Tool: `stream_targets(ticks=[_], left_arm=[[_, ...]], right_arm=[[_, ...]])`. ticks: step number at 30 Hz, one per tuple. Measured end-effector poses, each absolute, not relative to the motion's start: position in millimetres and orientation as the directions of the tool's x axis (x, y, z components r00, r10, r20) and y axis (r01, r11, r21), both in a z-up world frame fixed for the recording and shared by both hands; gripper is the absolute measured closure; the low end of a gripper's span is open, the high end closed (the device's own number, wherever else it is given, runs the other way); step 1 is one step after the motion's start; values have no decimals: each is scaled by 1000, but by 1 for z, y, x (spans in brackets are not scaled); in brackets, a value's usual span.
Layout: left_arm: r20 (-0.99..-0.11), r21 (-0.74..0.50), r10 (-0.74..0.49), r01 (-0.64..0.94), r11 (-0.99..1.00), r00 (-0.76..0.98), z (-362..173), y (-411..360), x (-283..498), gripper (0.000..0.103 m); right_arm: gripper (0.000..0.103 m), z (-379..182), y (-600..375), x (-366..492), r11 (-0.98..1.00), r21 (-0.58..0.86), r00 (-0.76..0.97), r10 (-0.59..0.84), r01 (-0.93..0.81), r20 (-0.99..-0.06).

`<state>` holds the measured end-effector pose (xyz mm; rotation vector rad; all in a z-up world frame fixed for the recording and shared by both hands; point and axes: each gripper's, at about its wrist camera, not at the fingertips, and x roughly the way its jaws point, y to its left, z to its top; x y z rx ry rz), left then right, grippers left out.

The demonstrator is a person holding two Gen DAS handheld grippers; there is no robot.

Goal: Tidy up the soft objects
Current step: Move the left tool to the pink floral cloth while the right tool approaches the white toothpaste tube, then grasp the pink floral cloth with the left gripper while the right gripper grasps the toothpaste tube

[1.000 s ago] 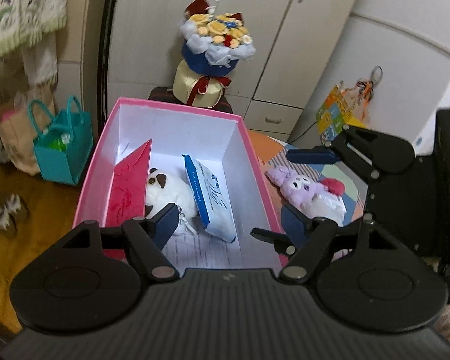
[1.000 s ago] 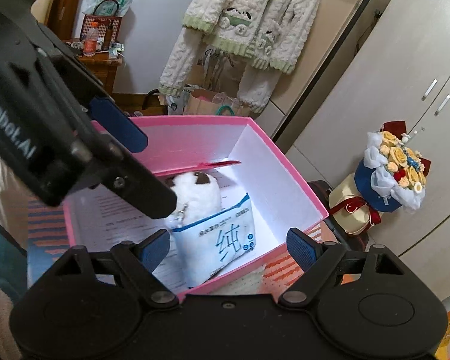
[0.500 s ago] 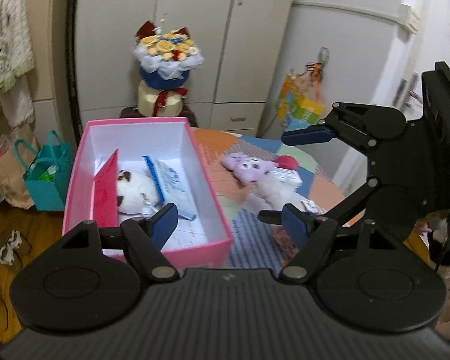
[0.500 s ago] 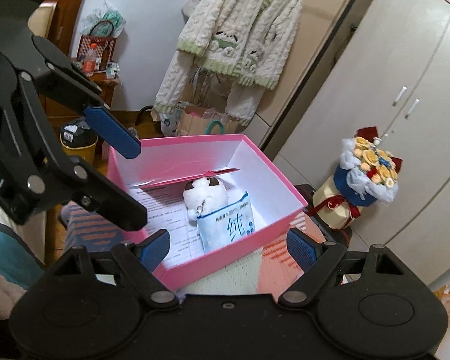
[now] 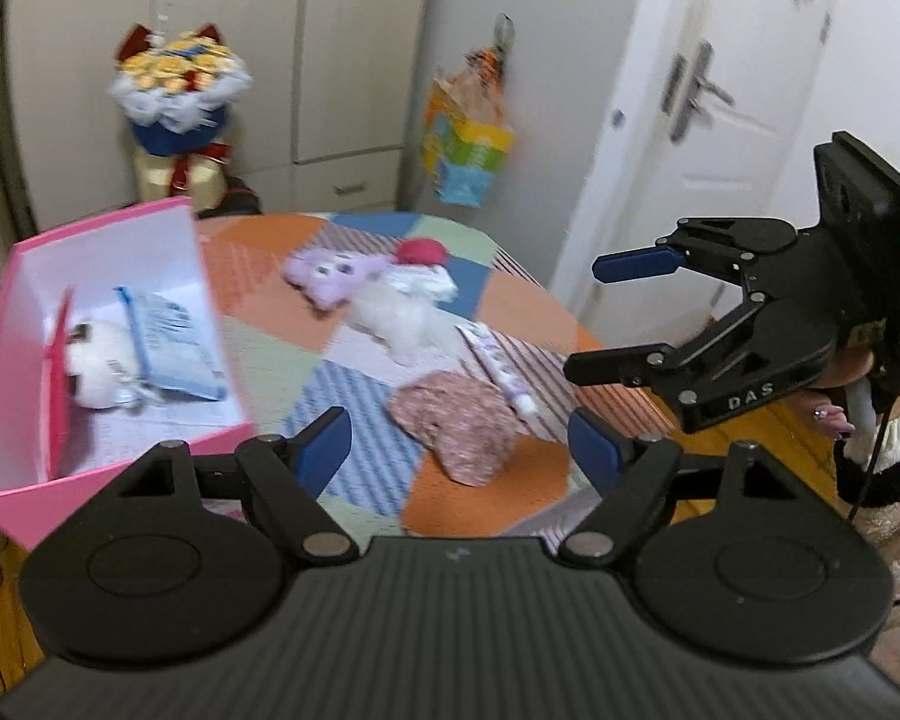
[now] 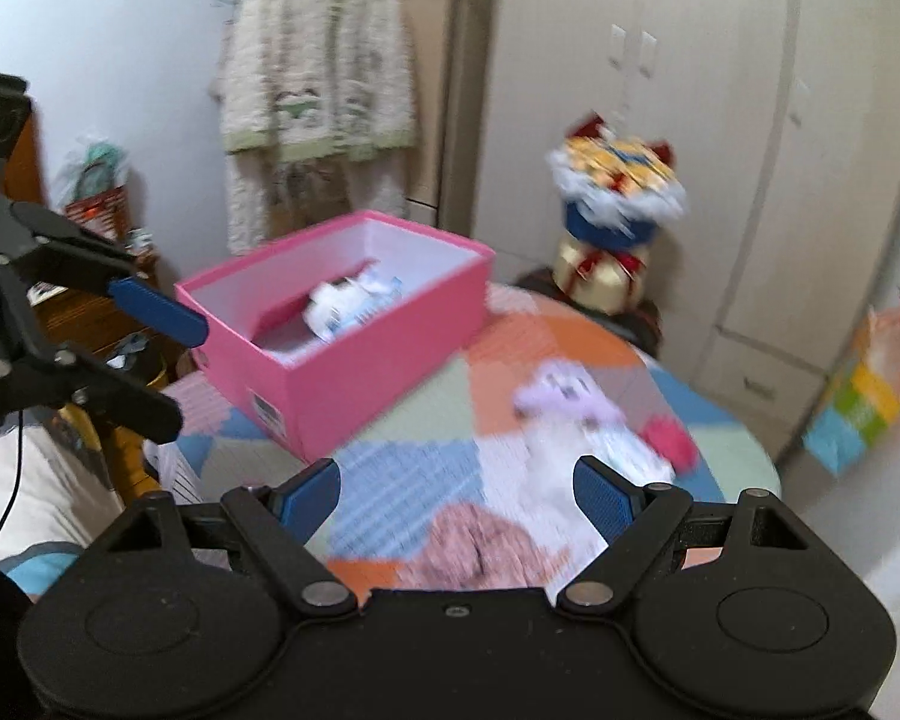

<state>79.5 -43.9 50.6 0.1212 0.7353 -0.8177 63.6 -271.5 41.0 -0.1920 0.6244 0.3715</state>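
Motion blur smears the right wrist view — the purple plush (image 6: 561,390), the white plush (image 6: 576,450) and the pinkish floral cloth (image 6: 480,552) lose their outlines, the cloth partly hidden behind the tongs' body. Inside the pink box (image 5: 108,468), the print on the tissue pack (image 5: 168,342) is unreadable; the box's near corner is covered.

The right tongs (image 6: 456,495) stood open over the patchwork desk (image 6: 402,498), nothing between them; a pink speckled cloth (image 6: 480,552) lay just below, blurred; beyond it lay a white plush toy (image 6: 570,450) and a lilac plush toy (image 6: 564,396), touching; the pink box (image 6: 354,360) stood at the desk's far left, a white toy (image 6: 330,306) inside; the left tongs (image 6: 150,354) hung open at left.
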Motion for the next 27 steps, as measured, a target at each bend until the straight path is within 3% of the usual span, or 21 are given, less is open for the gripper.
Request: stream_targets(ticks=[9,20,22,24,27], left_arm=[[-706,-193,-616,743,641,349,11,-102,97,24],[-672,-89,-577,724,684,463,-51,-143,115,24],[-654,-70,-578,722,689,489,-61,-148,116,24],[-647,-64,-576,718,693,499,-72,-152,120,24],[-645,-25,-543,696,718,537,-86,-159,126,24]], right_arm=[[15,-2,-319,60,960,-17,747,205,-278,-633],[15,-56,-349,91,987,55,816,155,-150,-557],[19,-66,-348,99,988,55,811,150,-144,-565],[31,-75,-349,105,987,77,804,161,-144,-572],[33,-87,-349,113,985,108,794,171,-132,-584]])
